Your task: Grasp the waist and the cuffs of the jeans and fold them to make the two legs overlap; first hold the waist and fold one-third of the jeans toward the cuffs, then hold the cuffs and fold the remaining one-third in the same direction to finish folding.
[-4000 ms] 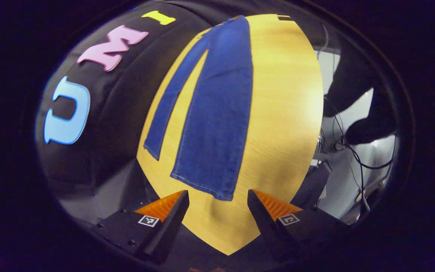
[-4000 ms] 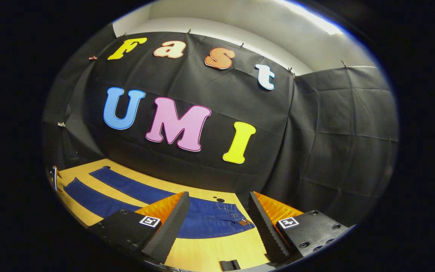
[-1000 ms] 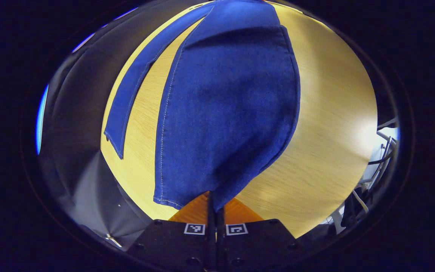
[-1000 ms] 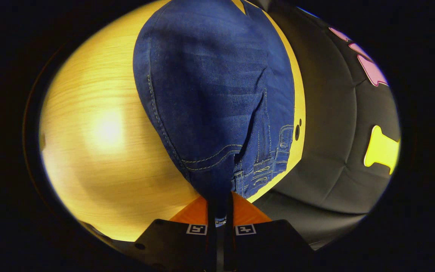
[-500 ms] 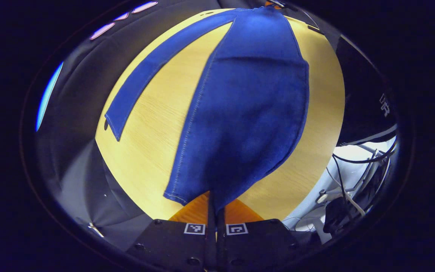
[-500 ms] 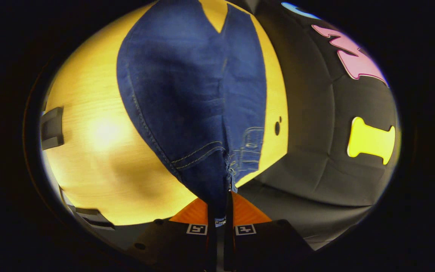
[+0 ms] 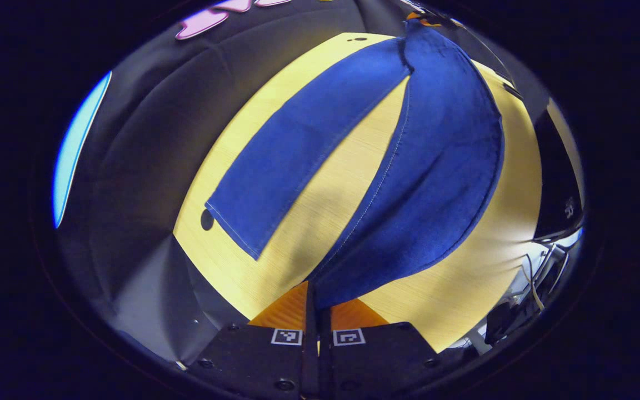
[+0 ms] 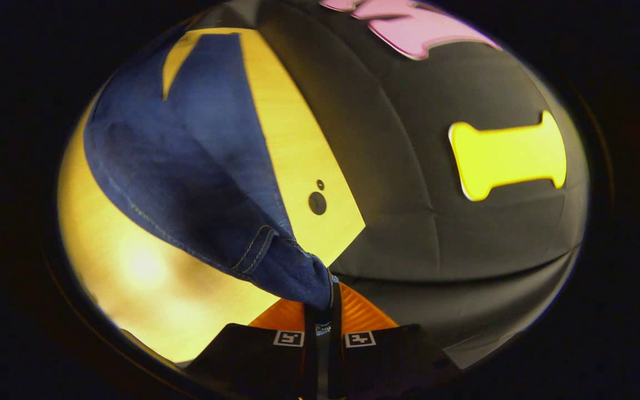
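Left gripper (image 7: 315, 303) at bottom centre of the left gripper view, fingers pressed together on the hem of one leg of the jeans (image 7: 431, 166); denim pinched between both pads, no gap visible. Held leg lifted off the table (image 7: 320, 211), bellying up from the bottom centre toward the top right of the frame. Other leg (image 7: 298, 150) lying flat on the wood, running from the upper centre down to the middle left, cuff end near a small dark hole (image 7: 207, 219) at the table edge. Shadow of the raised cloth on the wood between the two legs. Cables (image 7: 536, 278) at the lower right, beyond the table edge. Right gripper (image 8: 324, 308) at bottom centre of the right gripper view, fingers clamped on the waist end of the jeans (image 8: 186, 166); seam stitching visible just above the pinch. Denim raised from there toward the upper left of the frame, gathered and creased. Table (image 8: 298, 144) showing as a strip to the right of the cloth, two dark holes (image 8: 317, 203) in it near the middle of the frame. Bright glare on the wood at lower left.
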Demonstrator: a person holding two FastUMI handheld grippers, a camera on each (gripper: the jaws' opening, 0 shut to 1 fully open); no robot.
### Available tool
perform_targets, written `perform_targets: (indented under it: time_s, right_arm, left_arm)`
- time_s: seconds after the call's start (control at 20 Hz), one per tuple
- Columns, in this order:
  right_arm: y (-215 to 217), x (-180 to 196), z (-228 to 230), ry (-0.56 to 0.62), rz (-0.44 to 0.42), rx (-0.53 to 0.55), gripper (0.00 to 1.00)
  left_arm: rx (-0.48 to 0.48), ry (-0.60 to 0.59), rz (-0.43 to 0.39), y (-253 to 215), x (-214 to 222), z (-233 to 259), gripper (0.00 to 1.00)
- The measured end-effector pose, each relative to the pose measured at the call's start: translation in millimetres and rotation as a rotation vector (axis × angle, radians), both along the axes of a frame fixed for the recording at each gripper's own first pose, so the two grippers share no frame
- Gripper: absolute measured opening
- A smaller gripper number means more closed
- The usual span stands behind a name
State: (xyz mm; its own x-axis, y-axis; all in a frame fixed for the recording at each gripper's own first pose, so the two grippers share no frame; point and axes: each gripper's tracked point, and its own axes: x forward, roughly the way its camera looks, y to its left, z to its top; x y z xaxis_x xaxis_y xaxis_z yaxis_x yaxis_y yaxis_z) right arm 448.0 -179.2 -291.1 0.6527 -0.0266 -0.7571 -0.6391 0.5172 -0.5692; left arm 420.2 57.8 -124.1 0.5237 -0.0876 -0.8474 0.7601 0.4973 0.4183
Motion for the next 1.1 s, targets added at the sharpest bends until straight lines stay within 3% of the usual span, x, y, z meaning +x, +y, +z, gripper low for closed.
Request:
perform_targets:
  time_s: [0.15,0.3,0.45,0.5,0.55,0.6,0.65,0.7,0.8,0.95,1.1]
  right_arm:
    - [7,34,-17,0.069,-0.26,0.182,0.11]
    - [20,50,-3,0.119,-0.478,0.313,0.11]
    - [37,47,17,0.151,-0.642,0.421,0.12]
    - [39,44,20,0.159,-0.68,0.43,0.15]
    - [37,38,23,0.17,-0.711,0.424,0.11]
    - [41,32,31,0.183,-0.737,0.444,0.36]
    - [42,33,42,0.165,-0.758,0.473,0.52]
    - [45,33,58,0.131,-0.767,0.539,0.68]
    - [44,18,91,0.054,-0.811,0.654,0.99]
    - [25,-8,132,-0.106,-0.912,0.818,0.98]
    - [1,-40,132,-0.277,-1.048,0.918,0.98]
  left_arm:
    - [-0.066,-0.048,0.118,-9,82,15,0.06]
    - [-0.063,-0.078,0.304,-10,154,5,0.06]
    - [-0.076,-0.122,0.456,-3,200,-15,0.06]
    - [-0.092,-0.137,0.473,-4,210,-25,0.06]
    - [-0.116,-0.138,0.486,-7,213,-31,0.08]
    - [-0.148,-0.128,0.505,-9,213,-42,0.12]
    - [-0.184,-0.125,0.527,-13,208,-47,0.26]
    - [-0.259,-0.129,0.54,-24,204,-47,0.51]
    - [-0.335,-0.243,0.602,-28,202,-27,1.0]
    - [-0.49,-0.461,0.683,-21,196,-3,0.98]
    - [-0.693,-0.591,0.725,-22,179,36,0.98]
